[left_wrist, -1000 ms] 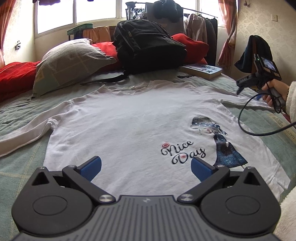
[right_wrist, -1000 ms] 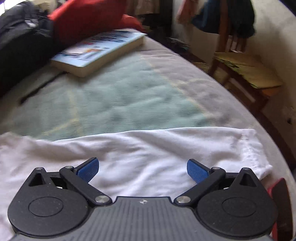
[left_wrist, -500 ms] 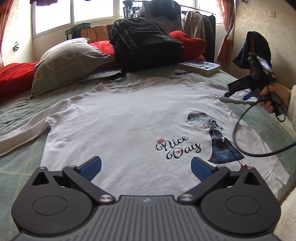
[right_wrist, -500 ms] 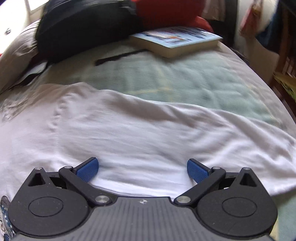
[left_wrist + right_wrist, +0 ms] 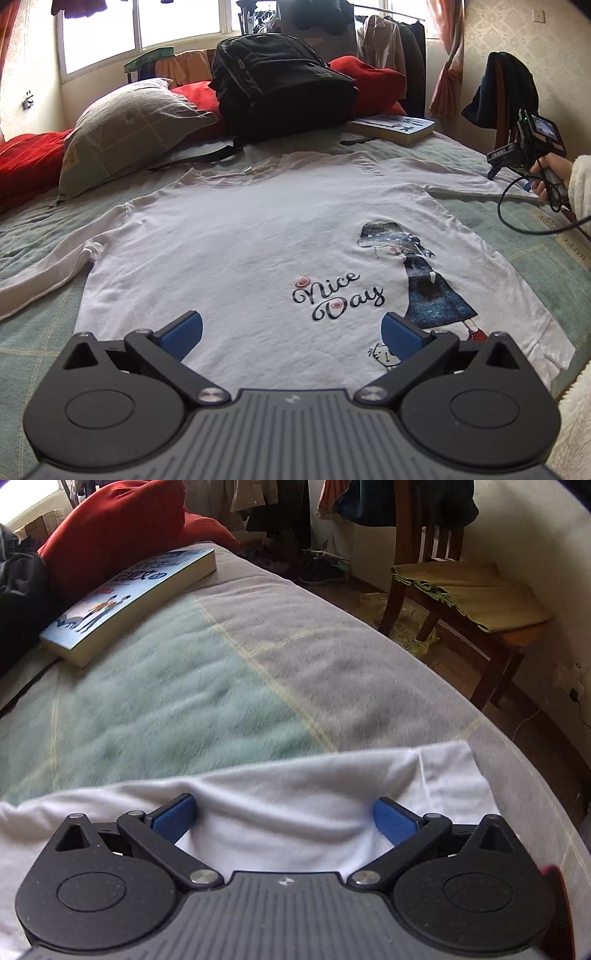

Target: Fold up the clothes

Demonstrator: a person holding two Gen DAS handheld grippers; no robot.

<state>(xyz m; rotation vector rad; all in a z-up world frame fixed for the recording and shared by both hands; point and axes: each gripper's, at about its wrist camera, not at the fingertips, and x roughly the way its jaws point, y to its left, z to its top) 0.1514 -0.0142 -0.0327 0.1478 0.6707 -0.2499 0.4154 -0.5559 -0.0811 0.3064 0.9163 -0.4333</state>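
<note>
Bedding is carrying an unfolded shirt [image 5: 229,236], so folding is only starting: the left gripper [image 5: 291,328] is hovering agape near its hem, the right gripper [image 5: 282,818] gaping over the right sleeve [image 5: 443,775].

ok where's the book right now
The book lies at the far right of the bed, just right of the black backpack and in front of the red pillow, beyond the white shirt.
</note>
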